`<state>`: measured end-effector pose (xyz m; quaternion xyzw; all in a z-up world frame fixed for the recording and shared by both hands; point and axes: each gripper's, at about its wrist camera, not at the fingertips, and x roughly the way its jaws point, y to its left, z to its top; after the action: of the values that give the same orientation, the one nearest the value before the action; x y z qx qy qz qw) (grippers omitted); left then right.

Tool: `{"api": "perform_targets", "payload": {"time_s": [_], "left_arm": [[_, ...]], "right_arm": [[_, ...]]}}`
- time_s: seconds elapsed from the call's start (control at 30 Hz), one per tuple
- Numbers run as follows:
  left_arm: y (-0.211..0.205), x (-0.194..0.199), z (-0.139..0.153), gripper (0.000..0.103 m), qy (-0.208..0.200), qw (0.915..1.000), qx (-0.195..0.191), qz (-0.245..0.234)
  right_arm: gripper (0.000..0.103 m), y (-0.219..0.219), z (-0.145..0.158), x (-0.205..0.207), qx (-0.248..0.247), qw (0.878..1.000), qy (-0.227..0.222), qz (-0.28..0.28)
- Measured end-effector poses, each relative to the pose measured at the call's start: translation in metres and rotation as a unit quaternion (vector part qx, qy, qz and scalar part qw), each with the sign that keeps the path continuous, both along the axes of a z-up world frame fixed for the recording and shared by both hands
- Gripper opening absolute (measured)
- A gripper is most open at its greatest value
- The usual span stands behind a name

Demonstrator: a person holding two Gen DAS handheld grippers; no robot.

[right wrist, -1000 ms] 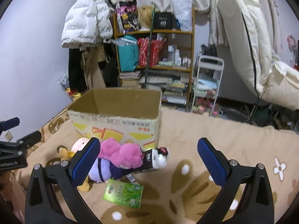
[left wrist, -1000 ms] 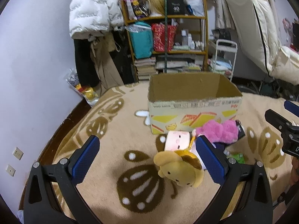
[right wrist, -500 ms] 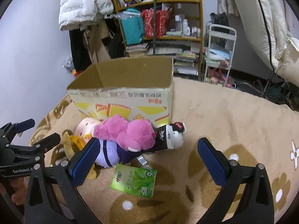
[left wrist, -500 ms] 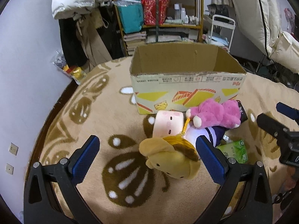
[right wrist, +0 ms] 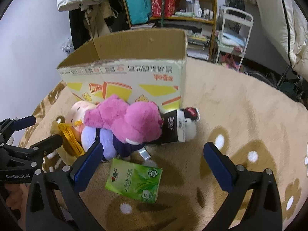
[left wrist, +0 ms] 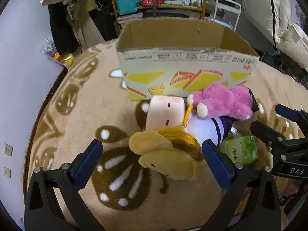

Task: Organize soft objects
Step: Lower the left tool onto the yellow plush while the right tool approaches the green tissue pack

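Note:
A pile of plush toys lies on the carpet in front of an open cardboard box (left wrist: 184,65). A yellow plush (left wrist: 169,154) is nearest, with a pale pink square plush (left wrist: 165,113), a pink furry plush (left wrist: 223,104) and a white-and-purple plush (left wrist: 204,129) behind it. My left gripper (left wrist: 152,163) is open, its fingers either side of the yellow plush, above it. My right gripper (right wrist: 152,163) is open over a green tissue pack (right wrist: 134,179), in front of the pink plush (right wrist: 130,119) and a black-and-white plush (right wrist: 179,127). The box (right wrist: 125,77) stands behind.
The patterned beige carpet (right wrist: 240,105) spreads to the right of the pile. A shelf unit (right wrist: 169,3), hanging coats (left wrist: 63,3), a white cart (right wrist: 234,30) and bedding (right wrist: 284,15) stand behind the box. A purple wall (left wrist: 17,67) is at left.
Both grippers have moved forward and down toward the plush pile, which now fills more of each view. Both stay open. The toys have not moved.

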<state>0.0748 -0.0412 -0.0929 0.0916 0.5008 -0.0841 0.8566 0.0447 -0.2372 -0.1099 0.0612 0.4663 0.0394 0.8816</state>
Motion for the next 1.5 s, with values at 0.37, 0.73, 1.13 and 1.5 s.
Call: {"api": "perform_targets", "payload": {"time_s": [0.37, 0.73, 1.13, 1.5], "left_arm": [[-0.003, 0.011, -0.024, 0.101, 0.054, 0.9985, -0.006, 0.003], [0.003, 0.017, -0.032, 0.101, 0.079, 0.9962, -0.034, 0.013], [0.004, 0.015, -0.031, 0.101, 0.082, 0.9952, -0.051, 0.011], [0.003, 0.018, -0.04, 0.091, 0.104, 0.9923, -0.066, 0.009]], "right_arm": [[0.103, 0.014, -0.029, 0.008, 0.013, 0.997, 0.066, 0.043], [0.103, 0.011, -0.039, 0.011, 0.044, 0.993, 0.096, 0.045], [0.103, 0.006, -0.036, 0.009, 0.056, 0.992, 0.103, 0.049], [0.103, 0.019, -0.041, 0.003, 0.061, 0.988, 0.121, 0.079]]}}
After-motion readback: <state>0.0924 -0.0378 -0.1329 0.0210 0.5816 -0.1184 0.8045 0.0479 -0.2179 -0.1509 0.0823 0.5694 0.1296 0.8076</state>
